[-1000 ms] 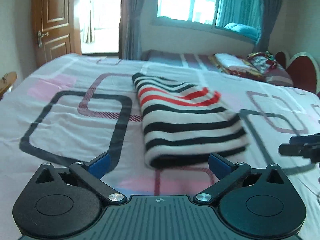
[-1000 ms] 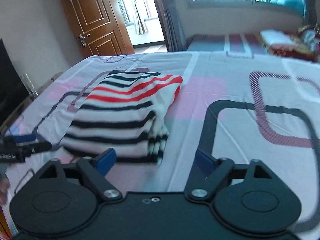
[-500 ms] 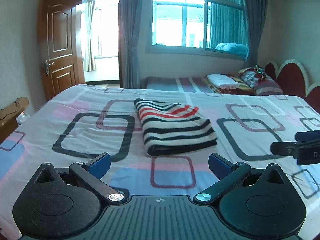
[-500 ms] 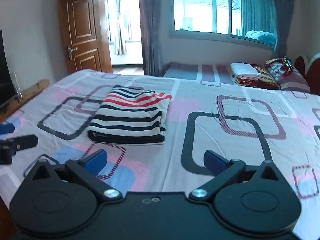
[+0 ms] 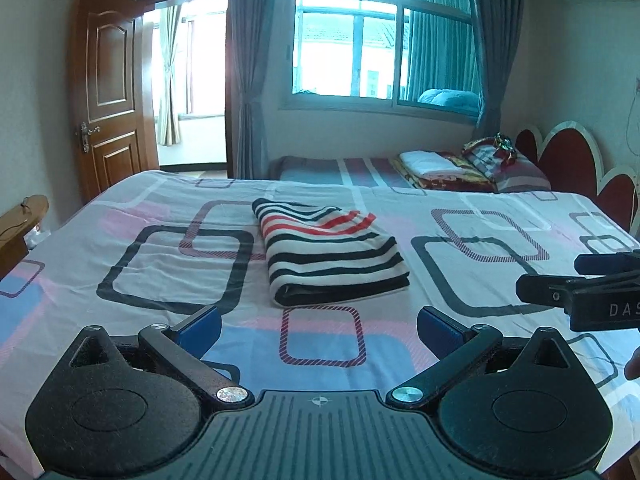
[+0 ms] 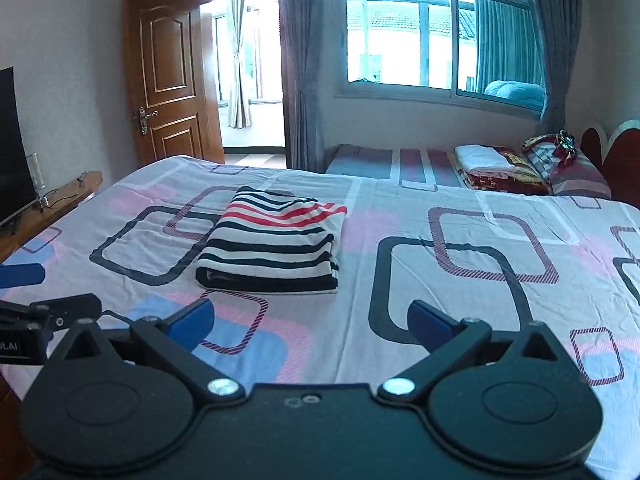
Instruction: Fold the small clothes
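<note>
Bedroom light comes through a wide window (image 5: 384, 48) with grey-blue curtains, and a brown wooden door (image 5: 108, 92) stands open at the left. Most of both views is filled by a bed (image 5: 500, 312) under a sheet printed with rounded squares in black, pink, blue and maroon.

On that sheet, roughly in the middle, lies a striped shirt (image 5: 332, 256), folded into a neat thick rectangle. Its stripes are black and white, with a few red ones toward the far end, and the folded edge faces the cameras. Nothing touches it.

Both tools hang above the near part of the bed, well apart from the shirt. The left gripper (image 5: 318, 326) has its jaws spread wide, with only the sheet showing between the blue pads. The right gripper (image 6: 310, 322) has just been opening its jaws, and they now stand fully released with nothing between them.

Beyond the bed, under the window, a lower mattress carries a pile of folded bedding (image 5: 448, 166), and a red headboard (image 5: 568, 156) stands at the right.
</note>
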Motion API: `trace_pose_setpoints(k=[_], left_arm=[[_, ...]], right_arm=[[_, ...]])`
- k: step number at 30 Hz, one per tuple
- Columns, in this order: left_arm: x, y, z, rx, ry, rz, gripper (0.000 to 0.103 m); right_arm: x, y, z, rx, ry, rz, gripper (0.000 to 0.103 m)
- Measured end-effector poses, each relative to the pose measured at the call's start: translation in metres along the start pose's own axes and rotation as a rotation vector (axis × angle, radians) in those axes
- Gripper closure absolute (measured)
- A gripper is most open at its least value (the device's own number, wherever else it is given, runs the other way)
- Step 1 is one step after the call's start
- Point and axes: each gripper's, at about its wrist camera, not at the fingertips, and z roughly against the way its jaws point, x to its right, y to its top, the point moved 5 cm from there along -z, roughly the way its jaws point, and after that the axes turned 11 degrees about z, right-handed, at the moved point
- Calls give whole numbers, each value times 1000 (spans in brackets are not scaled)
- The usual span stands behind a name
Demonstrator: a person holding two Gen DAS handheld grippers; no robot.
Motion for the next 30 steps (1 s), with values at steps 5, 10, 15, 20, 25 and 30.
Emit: trace_pose_setpoints(k=[5, 10, 15, 20, 25, 30], left_arm=[[-1, 4, -1, 6, -1, 5, 0], [-5, 5, -2, 9, 4, 10, 0], [-6, 5, -3, 6, 3, 7, 0], [-2, 5, -2, 6, -1, -1, 0], [0, 5, -2, 8, -6, -6, 0], [0, 6, -3, 12, -9, -9, 0]], right_arm=[[-3, 2, 1, 5, 2, 4, 1], [-4, 6, 2, 15, 3, 1, 1], [-6, 5, 2, 14, 2, 0, 1], [-6, 5, 4, 16, -3, -7, 1], [-5, 6, 5, 19, -7, -8, 1], [-5, 5, 6, 20, -11, -8, 1]])
